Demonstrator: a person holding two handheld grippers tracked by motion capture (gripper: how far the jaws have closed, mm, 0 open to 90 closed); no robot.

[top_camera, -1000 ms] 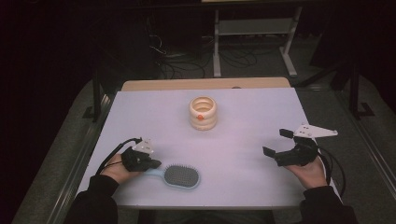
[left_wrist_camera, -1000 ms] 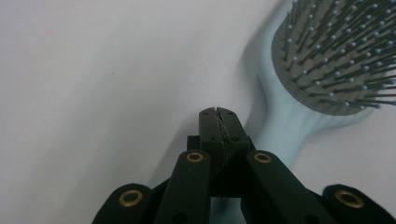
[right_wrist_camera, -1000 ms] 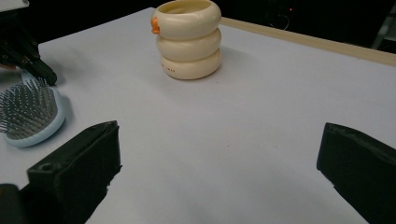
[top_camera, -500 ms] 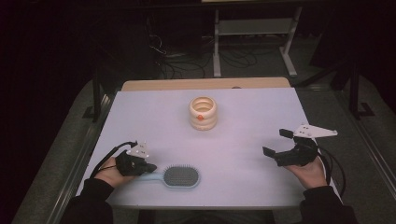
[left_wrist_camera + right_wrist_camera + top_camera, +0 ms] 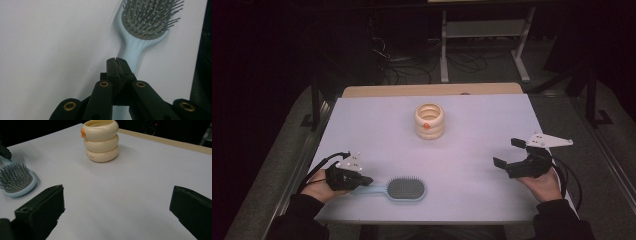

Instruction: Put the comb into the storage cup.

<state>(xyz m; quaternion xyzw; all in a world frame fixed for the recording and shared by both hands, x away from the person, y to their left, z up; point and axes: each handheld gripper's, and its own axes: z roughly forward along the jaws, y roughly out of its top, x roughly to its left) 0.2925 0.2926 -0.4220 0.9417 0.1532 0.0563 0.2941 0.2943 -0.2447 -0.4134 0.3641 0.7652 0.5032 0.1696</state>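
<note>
Left gripper (image 5: pixel 362 181): sits at the near left of the white table (image 5: pixel 472 150), held in the person's left hand (image 5: pixel 319 184). In the left gripper view its two black jaws stand pressed flat against each other at the tips, with nothing between them. They are above the pale blue handle of the hairbrush (image 5: pixel 140 37), which runs on ahead of the tips; whether they touch the handle cannot be told.

Hairbrush (image 5: pixel 399 190): lies flat on the table, bristles up. Its handle end is under and just ahead of the left gripper's tips; its oval grey bristle pad lies farther out, towards the table's middle. From the right gripper the brush head lies well off to that gripper's left.

Ring stack (image 5: pixel 430 121): three cream rings stacked upright with a small orange mark on the top one. It stands at the far middle of the table, well apart from both grippers, forward and to the right of the left one, forward and to the left of the right one.

Right gripper (image 5: pixel 507 160): at the near right, held in the right hand (image 5: pixel 542 185). Its jaws are spread wide, holding nothing, with bare table between them.
</note>
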